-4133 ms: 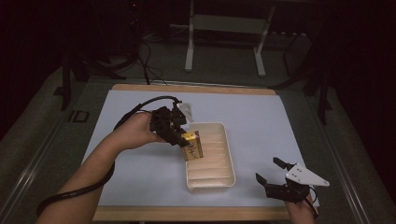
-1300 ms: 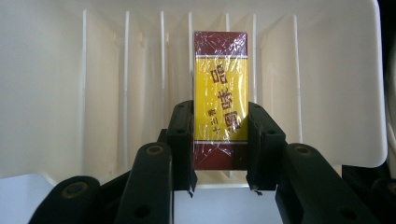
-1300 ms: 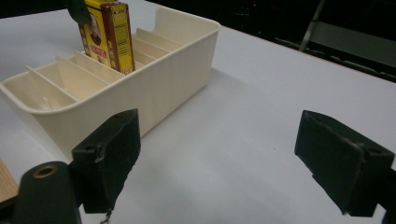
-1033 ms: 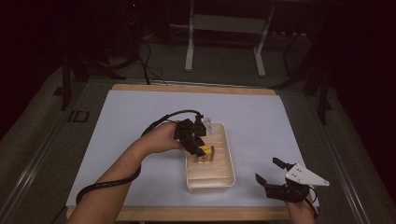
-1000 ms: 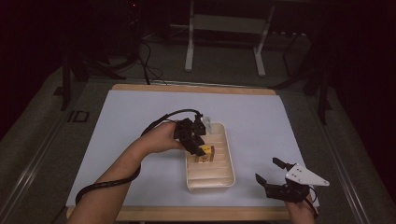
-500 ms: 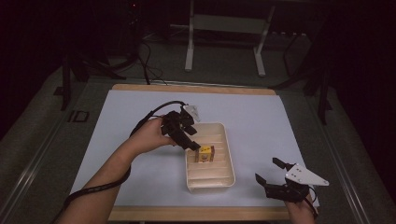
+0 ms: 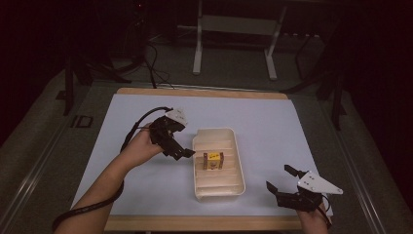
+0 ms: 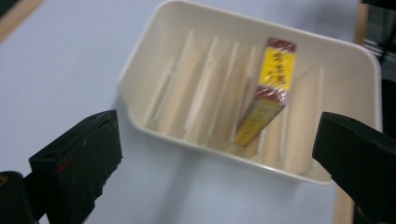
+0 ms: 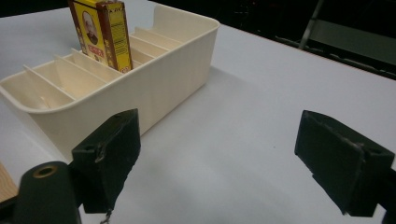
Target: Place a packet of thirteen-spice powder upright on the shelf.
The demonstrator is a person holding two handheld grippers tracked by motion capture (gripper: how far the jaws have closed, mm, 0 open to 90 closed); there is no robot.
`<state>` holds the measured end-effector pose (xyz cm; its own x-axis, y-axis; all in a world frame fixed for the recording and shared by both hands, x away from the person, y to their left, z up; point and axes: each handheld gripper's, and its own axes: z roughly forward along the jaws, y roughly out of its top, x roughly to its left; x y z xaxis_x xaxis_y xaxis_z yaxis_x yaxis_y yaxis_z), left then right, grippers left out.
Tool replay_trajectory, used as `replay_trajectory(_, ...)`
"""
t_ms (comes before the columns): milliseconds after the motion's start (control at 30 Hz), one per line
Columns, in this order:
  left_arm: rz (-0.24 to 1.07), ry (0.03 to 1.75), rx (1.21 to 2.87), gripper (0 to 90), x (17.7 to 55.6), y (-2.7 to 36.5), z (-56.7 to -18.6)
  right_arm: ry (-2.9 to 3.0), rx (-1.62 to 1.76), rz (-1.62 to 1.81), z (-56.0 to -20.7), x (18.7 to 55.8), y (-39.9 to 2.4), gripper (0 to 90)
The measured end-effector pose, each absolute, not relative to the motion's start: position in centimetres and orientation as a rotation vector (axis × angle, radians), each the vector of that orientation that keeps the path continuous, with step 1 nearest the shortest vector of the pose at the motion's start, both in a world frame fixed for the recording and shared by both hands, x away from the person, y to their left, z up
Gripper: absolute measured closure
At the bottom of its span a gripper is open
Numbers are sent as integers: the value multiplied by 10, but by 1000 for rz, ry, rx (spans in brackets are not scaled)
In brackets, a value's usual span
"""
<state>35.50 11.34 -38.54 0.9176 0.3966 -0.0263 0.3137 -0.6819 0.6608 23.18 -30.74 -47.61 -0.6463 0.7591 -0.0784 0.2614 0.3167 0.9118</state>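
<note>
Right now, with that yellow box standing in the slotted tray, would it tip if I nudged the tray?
Probably it would wobble but stay: the yellow box stands tall and thin on its end, leaning between dividers of the cream tray. It looks like stiff, light cardboard under glossy wrap, so possibly slippery to pads. The tray seems light plastic and may slide on the smooth white mat.

bare mat (image 7: 272,126) around ribbed tray (image 7: 234,187)

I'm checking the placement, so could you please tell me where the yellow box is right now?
In the high view, the yellow box stands upright in a middle slot of the cream divided tray, just right of the open left hand-held gripper.
</note>
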Motion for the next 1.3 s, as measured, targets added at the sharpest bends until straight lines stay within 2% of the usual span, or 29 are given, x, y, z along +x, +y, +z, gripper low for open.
replay_trajectory(367,269,698,2338,18,345,150,-397,2082,895,1293,-476,232,-307,144)
replay_trajectory(600,346,857,2217,18,333,174,-403,2081,897,1289,-476,231,-306,144)
replay_trajectory(967,451,1032,2164,18,314,186,-432,2084,898,1285,-477,232,-306,143)
replay_trajectory(1100,425,1083,2119,18,308,189,-440,2081,895,1284,-477,231,-305,143)
replay_trajectory(1300,409,1057,2112,18,297,187,-449,2079,896,1284,-477,231,-306,143)
